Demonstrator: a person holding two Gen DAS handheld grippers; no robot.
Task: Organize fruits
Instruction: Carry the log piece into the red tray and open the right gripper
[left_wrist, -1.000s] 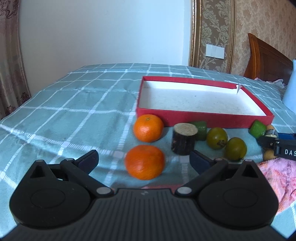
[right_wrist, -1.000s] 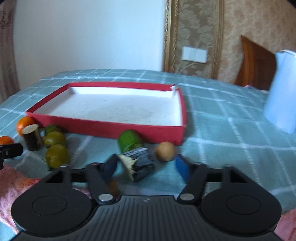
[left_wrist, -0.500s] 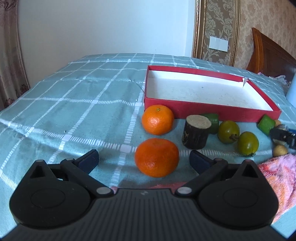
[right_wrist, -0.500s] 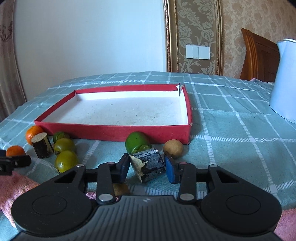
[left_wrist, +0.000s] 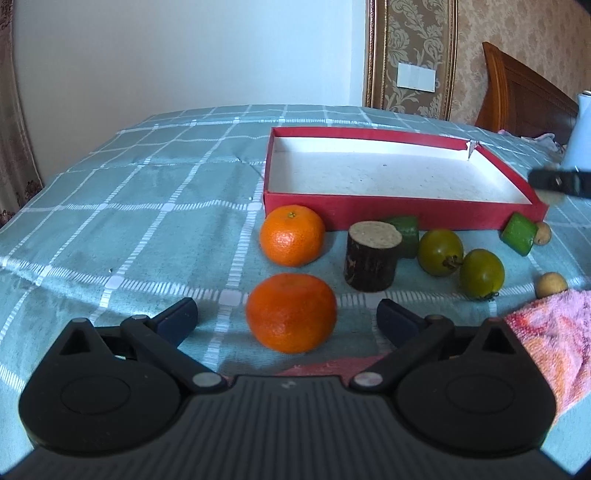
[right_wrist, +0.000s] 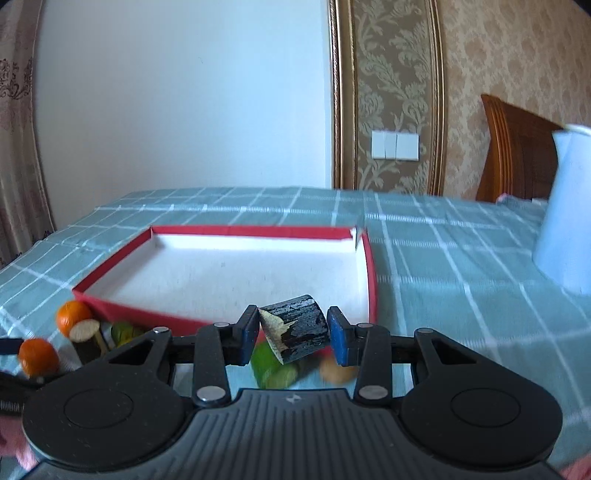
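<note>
Right wrist view: right tongs (right_wrist: 291, 334) clamped on dark log piece (right_wrist: 295, 332), held tilted above near edge of red tray (right_wrist: 370, 273) (blurred green fruit (right_wrist: 273, 369) beneath). Left wrist view: left tongs (left_wrist: 286, 317) spread wide, gripping nothing, near orange (left_wrist: 291, 312) between them on checked bedspread (left_wrist: 147, 206); second orange (left_wrist: 291, 235) beyond, just beside tray.

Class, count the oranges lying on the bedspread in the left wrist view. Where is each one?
2. One orange lies between the left hand-held gripper's open fingers; the other orange sits beyond it, beside the red tray's front corner. None looks hidden.
</note>
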